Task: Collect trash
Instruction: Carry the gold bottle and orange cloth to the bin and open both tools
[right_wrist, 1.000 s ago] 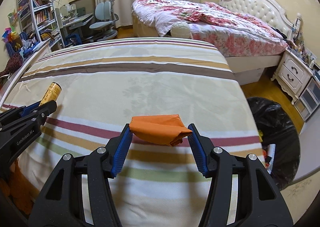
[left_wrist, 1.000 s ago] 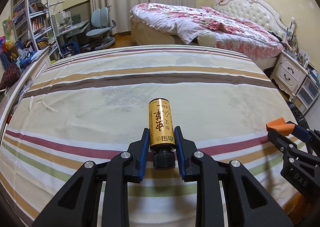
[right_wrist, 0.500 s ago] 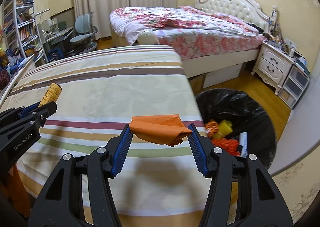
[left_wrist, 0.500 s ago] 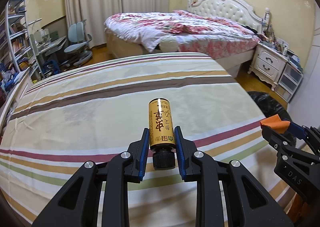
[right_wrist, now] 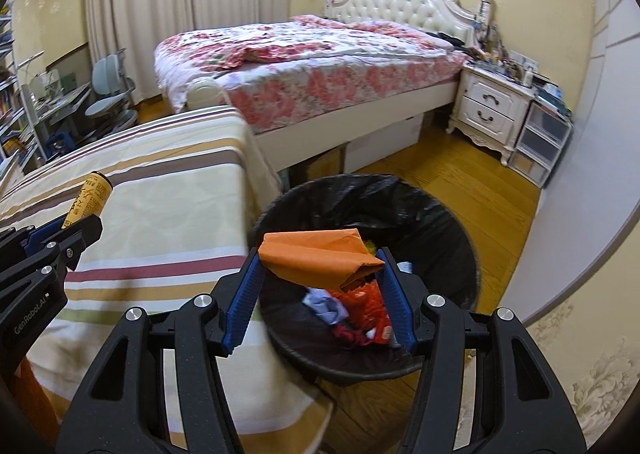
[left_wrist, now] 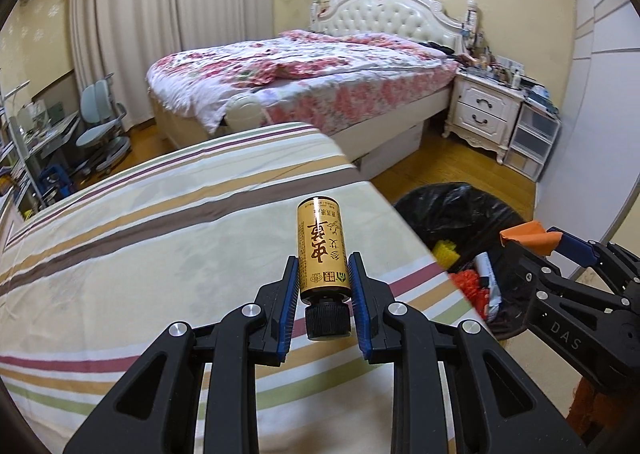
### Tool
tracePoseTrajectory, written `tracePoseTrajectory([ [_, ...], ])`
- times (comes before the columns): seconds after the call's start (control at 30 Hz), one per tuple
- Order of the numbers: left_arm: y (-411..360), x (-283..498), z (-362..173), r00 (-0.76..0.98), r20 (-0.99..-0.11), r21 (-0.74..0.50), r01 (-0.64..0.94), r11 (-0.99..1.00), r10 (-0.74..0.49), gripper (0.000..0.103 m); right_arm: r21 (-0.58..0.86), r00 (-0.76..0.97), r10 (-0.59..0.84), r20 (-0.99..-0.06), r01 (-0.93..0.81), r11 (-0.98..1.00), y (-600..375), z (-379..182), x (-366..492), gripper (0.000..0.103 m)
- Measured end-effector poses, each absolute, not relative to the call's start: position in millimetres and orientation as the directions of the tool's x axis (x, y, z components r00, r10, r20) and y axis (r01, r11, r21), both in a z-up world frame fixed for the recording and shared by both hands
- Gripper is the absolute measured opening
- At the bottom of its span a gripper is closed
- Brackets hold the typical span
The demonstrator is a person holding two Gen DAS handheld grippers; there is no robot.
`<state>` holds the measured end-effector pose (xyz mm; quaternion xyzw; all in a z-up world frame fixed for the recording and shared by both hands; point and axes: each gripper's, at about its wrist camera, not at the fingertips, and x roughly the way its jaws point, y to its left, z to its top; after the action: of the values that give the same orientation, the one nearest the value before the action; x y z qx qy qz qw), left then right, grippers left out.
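Note:
My left gripper (left_wrist: 323,278) is shut on a gold bottle (left_wrist: 321,250) with a black cap, held above the striped bed (left_wrist: 160,254) near its right edge. The bottle also shows in the right wrist view (right_wrist: 89,197). My right gripper (right_wrist: 320,282) is shut on a folded orange paper (right_wrist: 320,260) and holds it over the open trash bin (right_wrist: 448,221), which has a black liner and holds several pieces of trash (right_wrist: 360,310). In the left wrist view the bin (left_wrist: 460,213) stands on the floor to the right, with the right gripper (left_wrist: 536,246) over it.
A second bed (right_wrist: 320,61) with a floral cover stands behind. A white nightstand (right_wrist: 492,105) and plastic drawers (right_wrist: 540,141) line the right wall. A desk chair (left_wrist: 100,121) and shelves are at the far left. Wooden floor (right_wrist: 460,165) surrounds the bin.
Both grippers have swung right, away from the middle of the striped bed. The orange paper has moved from above the bed's edge to above the bin. Both grips are unchanged.

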<state>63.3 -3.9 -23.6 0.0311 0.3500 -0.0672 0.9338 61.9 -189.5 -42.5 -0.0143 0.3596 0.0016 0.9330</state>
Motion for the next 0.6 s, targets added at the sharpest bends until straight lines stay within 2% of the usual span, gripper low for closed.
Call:
tracePoseTrajectory([
  [0.6,-84,105,-33,0.744,-0.651,0.058,0.242,0.969,-0.147,0.026,-0.002,0.72,-0.072,-0.69,0.097,0.995,-248,-62,99,0.056],
])
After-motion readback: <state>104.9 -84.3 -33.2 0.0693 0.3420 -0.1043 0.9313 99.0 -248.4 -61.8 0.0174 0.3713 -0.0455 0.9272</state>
